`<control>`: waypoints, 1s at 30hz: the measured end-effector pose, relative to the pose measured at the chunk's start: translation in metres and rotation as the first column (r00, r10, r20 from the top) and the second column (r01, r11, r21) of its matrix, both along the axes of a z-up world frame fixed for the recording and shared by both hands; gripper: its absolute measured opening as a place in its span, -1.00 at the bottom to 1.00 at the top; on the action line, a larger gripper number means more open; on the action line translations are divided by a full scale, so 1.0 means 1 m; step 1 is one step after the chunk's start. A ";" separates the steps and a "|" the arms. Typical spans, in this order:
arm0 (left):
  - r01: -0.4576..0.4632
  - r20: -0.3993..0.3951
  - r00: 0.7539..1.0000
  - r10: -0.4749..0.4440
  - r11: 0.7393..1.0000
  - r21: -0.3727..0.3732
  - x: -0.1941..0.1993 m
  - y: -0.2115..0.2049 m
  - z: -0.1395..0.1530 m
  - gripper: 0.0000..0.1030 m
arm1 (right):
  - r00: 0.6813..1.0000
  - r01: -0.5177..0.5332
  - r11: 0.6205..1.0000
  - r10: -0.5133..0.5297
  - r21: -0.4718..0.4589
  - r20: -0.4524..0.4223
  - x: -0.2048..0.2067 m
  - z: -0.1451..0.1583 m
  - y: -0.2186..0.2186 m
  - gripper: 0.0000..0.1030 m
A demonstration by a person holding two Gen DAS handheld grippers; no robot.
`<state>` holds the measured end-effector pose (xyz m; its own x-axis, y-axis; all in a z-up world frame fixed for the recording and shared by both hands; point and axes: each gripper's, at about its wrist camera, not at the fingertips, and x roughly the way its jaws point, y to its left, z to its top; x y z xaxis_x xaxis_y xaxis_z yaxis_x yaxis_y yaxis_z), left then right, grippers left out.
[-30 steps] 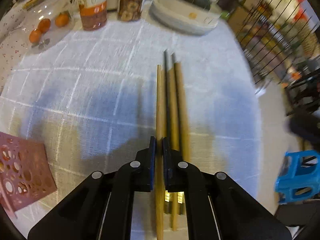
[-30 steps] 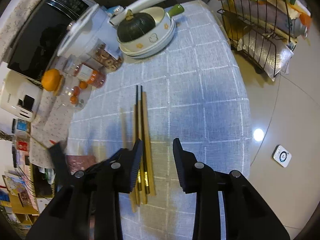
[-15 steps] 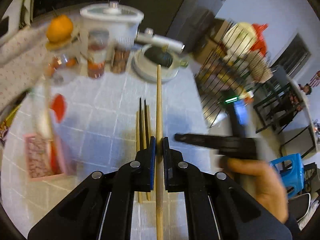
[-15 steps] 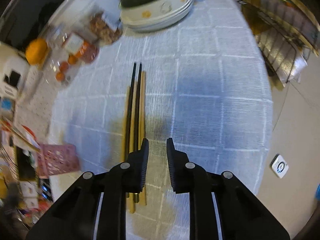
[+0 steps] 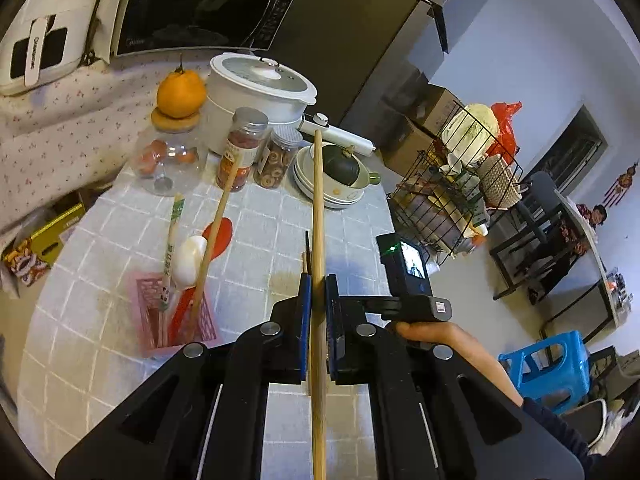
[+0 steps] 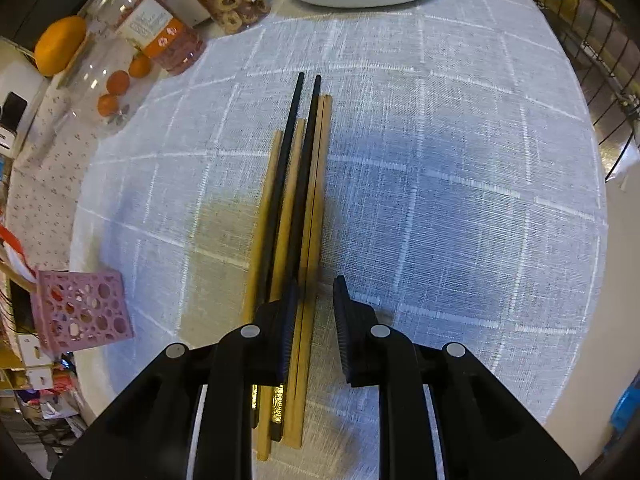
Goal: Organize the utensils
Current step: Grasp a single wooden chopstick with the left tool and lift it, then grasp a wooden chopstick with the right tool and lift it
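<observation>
My left gripper (image 5: 318, 278) is shut on a single wooden chopstick (image 5: 318, 200), held well above the table and pointing toward the plates. Left of it stands the pink perforated holder (image 5: 172, 312) with a red spoon, a white spoon, a wooden chopstick and a wrapped pair in it. My right gripper (image 6: 317, 284) hangs low over the near ends of the chopstick pile (image 6: 288, 184), two black ones and several wooden ones lying side by side. Its jaws stand partly open, with the rightmost wooden chopsticks in the gap and the pads not pressing on them.
Stacked plates (image 5: 312, 188) with a dark squash, two snack jars (image 5: 240, 152), a glass jar of oranges (image 6: 108, 80) and a white cooker (image 5: 260, 88) line the table's far side. A wire rack (image 5: 452, 200) and a blue stool (image 5: 548, 364) stand off the right edge.
My left gripper lifted one wooden chopstick off the pile and rose, tilting up. My right gripper narrowed its jaws and came down closer over the pile.
</observation>
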<state>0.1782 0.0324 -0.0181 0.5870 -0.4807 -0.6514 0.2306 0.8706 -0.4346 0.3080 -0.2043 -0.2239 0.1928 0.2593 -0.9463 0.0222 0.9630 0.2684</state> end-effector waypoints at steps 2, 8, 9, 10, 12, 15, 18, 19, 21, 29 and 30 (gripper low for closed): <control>-0.001 0.002 1.000 0.001 1.000 -0.005 -0.002 0.006 0.002 -0.89 | 1.000 0.002 1.000 -0.002 0.007 0.001 0.003 0.000 0.001 -0.63; -0.012 0.006 1.000 0.012 1.000 -0.014 -0.002 0.013 0.003 -0.89 | 1.000 0.022 0.995 -0.021 0.095 -0.014 0.012 -0.006 -0.007 -0.72; -0.012 0.006 1.000 0.012 1.000 -0.013 -0.002 0.013 0.003 -0.89 | 0.999 0.010 0.995 -0.007 0.097 -0.032 0.013 -0.009 -0.003 -0.74; -0.013 0.007 1.000 0.013 1.000 -0.010 -0.002 0.013 0.003 -0.89 | 1.000 -0.006 0.998 0.008 0.064 -0.026 0.013 -0.009 0.003 -0.78; -0.016 0.008 1.000 0.016 1.000 -0.005 -0.001 0.013 0.003 -0.89 | 0.999 -0.021 1.000 0.020 -0.009 -0.039 0.011 -0.004 0.014 -0.86; -0.020 0.012 1.000 0.021 1.000 -0.009 -0.001 0.016 0.005 -0.89 | 1.000 -0.015 1.000 0.015 -0.010 -0.020 0.010 0.007 0.010 -0.87; -0.028 0.033 0.999 0.028 1.000 -0.004 -0.002 0.019 0.007 -0.89 | 0.999 -0.038 0.999 0.038 -0.008 -0.030 0.008 0.007 0.007 -0.87; -0.030 0.033 0.999 0.030 1.000 -0.002 -0.001 0.020 0.007 -0.89 | 0.998 -0.045 0.999 0.044 -0.010 -0.044 0.007 0.004 0.005 -0.87; -0.032 0.022 0.999 0.032 0.999 -0.006 0.000 0.021 0.005 -0.89 | 0.997 -0.044 0.999 0.044 -0.002 -0.071 0.006 -0.007 0.003 -0.87; -0.020 0.032 0.999 0.020 1.000 0.003 -0.001 0.018 0.007 -0.88 | 0.996 -0.040 0.999 0.042 0.028 -0.079 0.008 -0.007 -0.001 -0.86; -0.023 0.031 0.999 0.023 1.000 0.003 -0.001 0.019 0.006 -0.88 | 0.996 -0.037 0.999 0.039 0.030 -0.080 0.008 -0.006 -0.002 -0.86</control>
<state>0.1769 0.0511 -0.0117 0.6179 -0.4649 -0.6341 0.2242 0.8772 -0.4246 0.3163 -0.2062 -0.2299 0.1060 0.2924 -0.9504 0.0086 0.9555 0.2949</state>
